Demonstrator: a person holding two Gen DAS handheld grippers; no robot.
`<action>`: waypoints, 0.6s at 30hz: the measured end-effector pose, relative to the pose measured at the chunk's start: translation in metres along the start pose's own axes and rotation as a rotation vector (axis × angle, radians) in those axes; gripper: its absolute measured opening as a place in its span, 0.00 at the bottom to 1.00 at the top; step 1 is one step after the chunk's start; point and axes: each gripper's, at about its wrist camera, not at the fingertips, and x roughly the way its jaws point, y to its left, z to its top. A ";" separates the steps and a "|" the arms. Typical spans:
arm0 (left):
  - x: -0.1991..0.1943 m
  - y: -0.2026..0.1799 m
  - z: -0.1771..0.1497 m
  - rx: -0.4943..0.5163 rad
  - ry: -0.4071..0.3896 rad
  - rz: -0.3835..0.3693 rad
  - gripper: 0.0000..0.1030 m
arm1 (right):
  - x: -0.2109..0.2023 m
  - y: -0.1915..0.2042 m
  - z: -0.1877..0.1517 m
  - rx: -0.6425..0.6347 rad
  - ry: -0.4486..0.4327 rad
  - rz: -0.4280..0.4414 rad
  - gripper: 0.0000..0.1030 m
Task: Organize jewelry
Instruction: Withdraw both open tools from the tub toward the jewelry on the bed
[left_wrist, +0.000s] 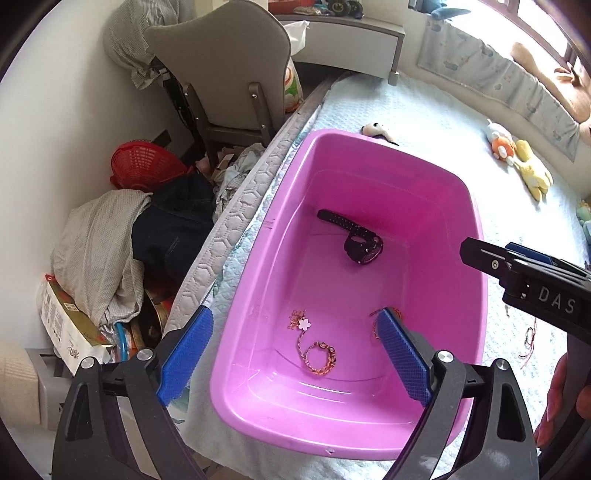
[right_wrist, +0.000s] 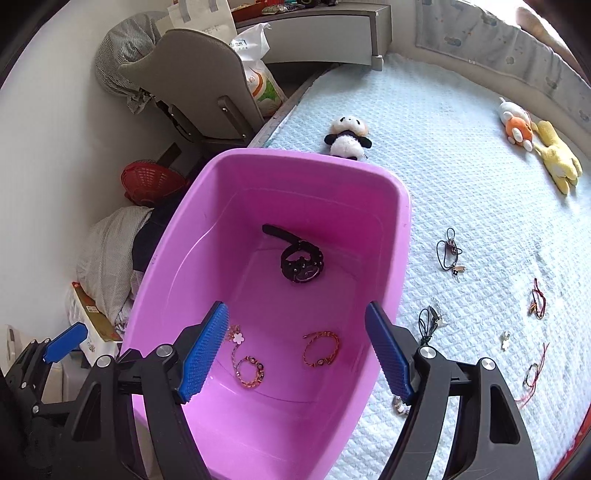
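- Left tongs (left_wrist: 295, 354): jaws wide apart, empty, above pink tub (left_wrist: 476, 221).
- Tub on bed (right_wrist: 461, 177) holds black watch (right_wrist: 301, 264) and three bracelets (right_wrist: 321, 349).
- Right tongs (right_wrist: 295, 354): wide apart, empty.
- More jewelry (right_wrist: 448, 254) on bed right of tub.

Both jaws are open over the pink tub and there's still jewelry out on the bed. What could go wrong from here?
1. The remaining pieces, like the black cord necklace and the red string bracelet, are thin and lie flat on the quilted light-blue bedspread; the jaws may pinch fabric or miss.
2. The pink plastic tub sits near the mattress edge, so a bump might tip it toward the floor clutter.
3. The cords lie close together and might tangle.
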 end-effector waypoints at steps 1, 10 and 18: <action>-0.003 0.000 -0.001 -0.001 -0.004 0.001 0.89 | -0.004 0.000 -0.003 0.001 -0.005 0.001 0.71; -0.019 -0.009 -0.011 0.025 -0.013 0.000 0.93 | -0.035 -0.011 -0.040 0.046 -0.025 0.007 0.71; -0.032 -0.039 -0.032 0.038 -0.035 -0.033 0.93 | -0.076 -0.052 -0.099 0.075 -0.012 -0.041 0.71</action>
